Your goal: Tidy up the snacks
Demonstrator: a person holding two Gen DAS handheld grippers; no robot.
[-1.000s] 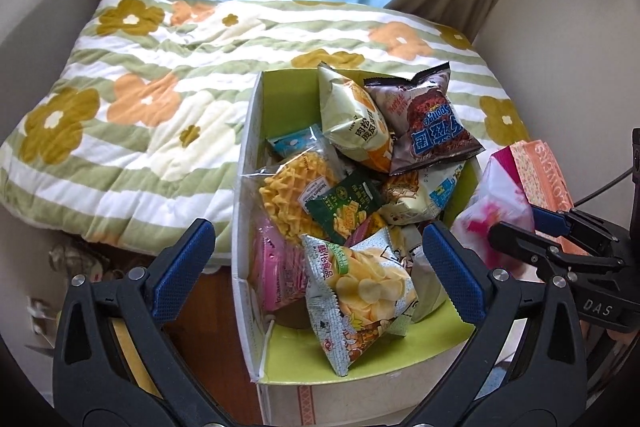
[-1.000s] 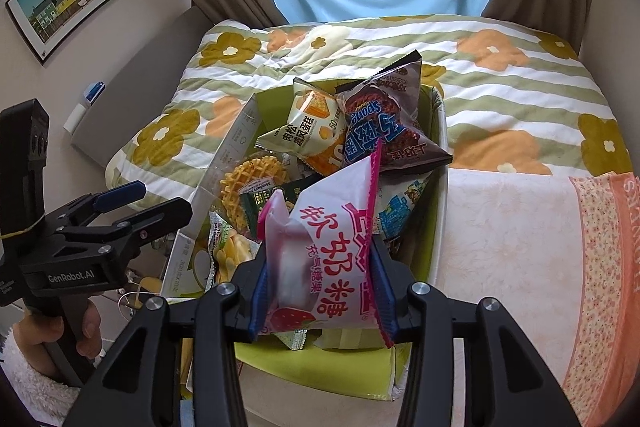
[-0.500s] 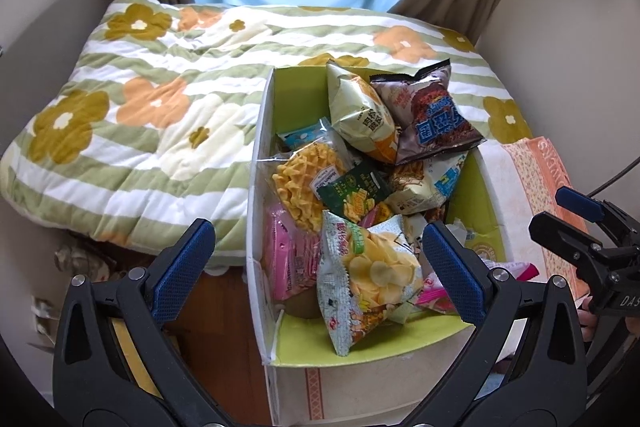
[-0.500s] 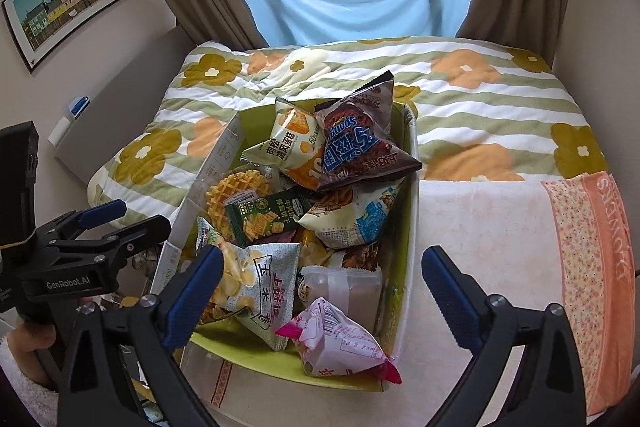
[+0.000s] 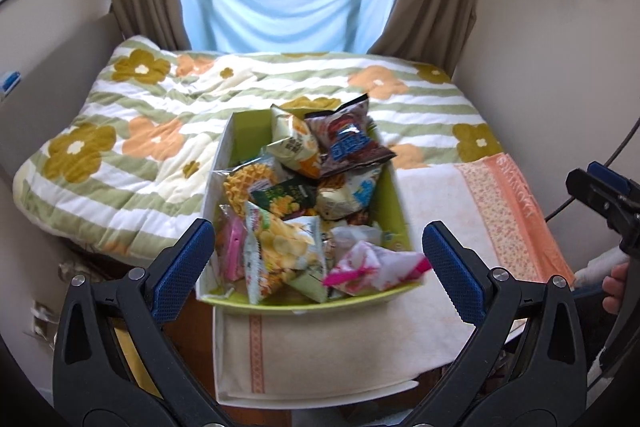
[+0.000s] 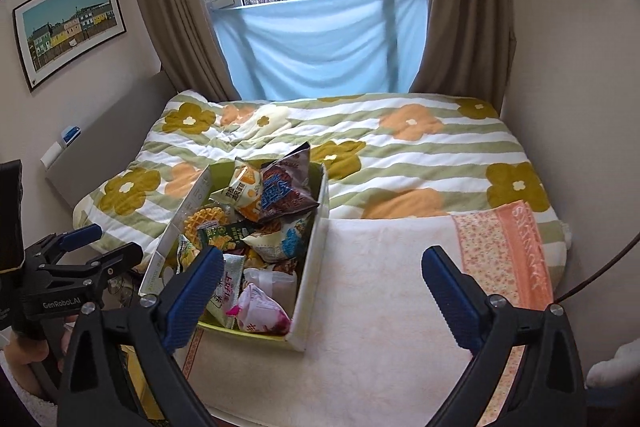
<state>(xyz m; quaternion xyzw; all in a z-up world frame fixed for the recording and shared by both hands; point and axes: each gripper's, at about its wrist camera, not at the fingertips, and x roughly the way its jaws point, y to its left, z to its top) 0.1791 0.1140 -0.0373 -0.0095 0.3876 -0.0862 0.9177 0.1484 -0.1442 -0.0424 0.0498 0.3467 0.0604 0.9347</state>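
Observation:
A lime-green box (image 5: 396, 195) (image 6: 316, 251) full of snack packets stands on a cream towel at the bed's near edge. A pink-and-white candy bag (image 5: 374, 265) (image 6: 260, 313) lies at the box's near end. A chip bag (image 5: 280, 251) lies beside it, and a dark bag (image 5: 348, 143) (image 6: 284, 191) stands at the far end. My left gripper (image 5: 316, 263) is open and empty, in front of the box. My right gripper (image 6: 320, 283) is open and empty, to the right of the box over the towel. Each gripper shows in the other's view.
The cream towel (image 6: 380, 307) with an orange floral border covers the bed's near right part. A flowered green-striped quilt (image 5: 160, 115) covers the rest. Walls close in on both sides; a window with brown curtains is at the back.
My right gripper opened and let go of the pink-and-white candy bag, which now lies in the box. Both grippers have drawn back and up from the box.

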